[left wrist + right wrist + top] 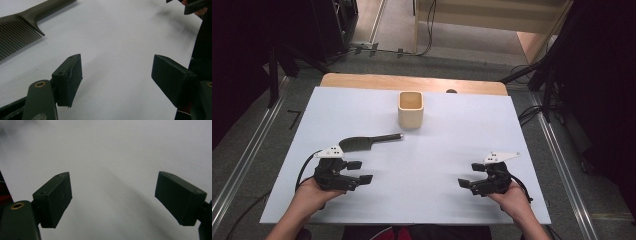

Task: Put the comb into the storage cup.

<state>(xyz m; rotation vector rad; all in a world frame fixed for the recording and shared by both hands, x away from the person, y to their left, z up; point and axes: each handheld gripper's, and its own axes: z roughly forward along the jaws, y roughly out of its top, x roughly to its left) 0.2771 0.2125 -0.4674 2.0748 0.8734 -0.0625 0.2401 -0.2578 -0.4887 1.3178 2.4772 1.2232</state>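
Both grippers have their jaws wide apart with nothing between them: the left gripper sits at lower left of the high view, the right gripper at lower right. The comb lies flat just above the left gripper, its long axis running left to right, handle pointing right toward the cup.

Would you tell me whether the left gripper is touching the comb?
Apart. The left gripper view shows bare white table between the left gripper and the comb.
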